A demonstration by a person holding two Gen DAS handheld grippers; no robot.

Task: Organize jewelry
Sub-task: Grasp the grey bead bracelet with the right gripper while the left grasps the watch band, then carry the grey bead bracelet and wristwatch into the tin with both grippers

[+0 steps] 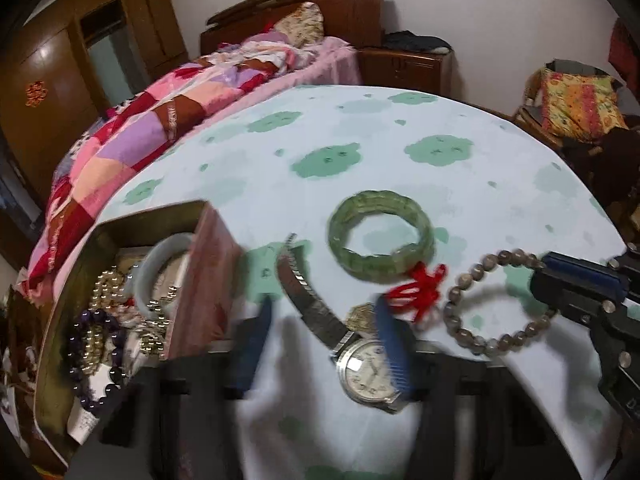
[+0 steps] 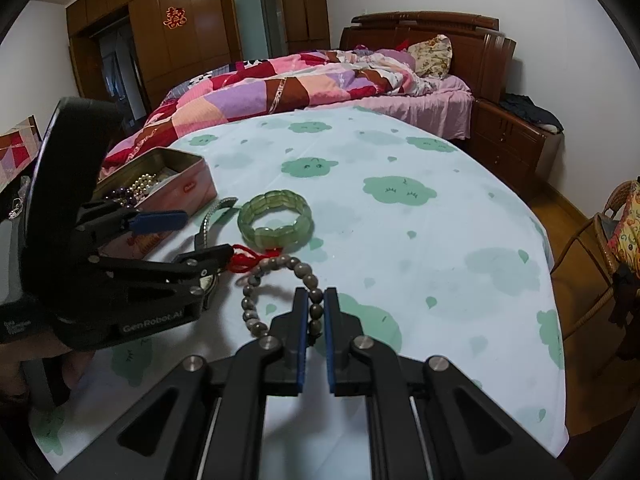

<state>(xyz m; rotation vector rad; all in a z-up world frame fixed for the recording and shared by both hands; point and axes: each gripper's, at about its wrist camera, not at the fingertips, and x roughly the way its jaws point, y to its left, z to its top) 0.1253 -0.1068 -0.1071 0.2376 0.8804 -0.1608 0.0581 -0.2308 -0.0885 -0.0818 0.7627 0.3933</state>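
Glossy metal watch (image 1: 370, 372), seemingly polished stone bangle (image 1: 381, 237), cloth tablecloth (image 1: 400, 152).

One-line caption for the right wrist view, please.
Right gripper closed on a grey bead bracelet beside a green bangle, the left gripper open near the tin.

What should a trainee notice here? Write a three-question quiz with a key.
1. True or false: the bangle lies inside the tin.
2. Fill in: between the open fingers of the left hand-held gripper lies the ____.
3. Which one pinches the bead bracelet? A) left hand-held gripper B) right hand-held gripper

Key: 1 false, it lies on the table; 2 watch; 3 B.
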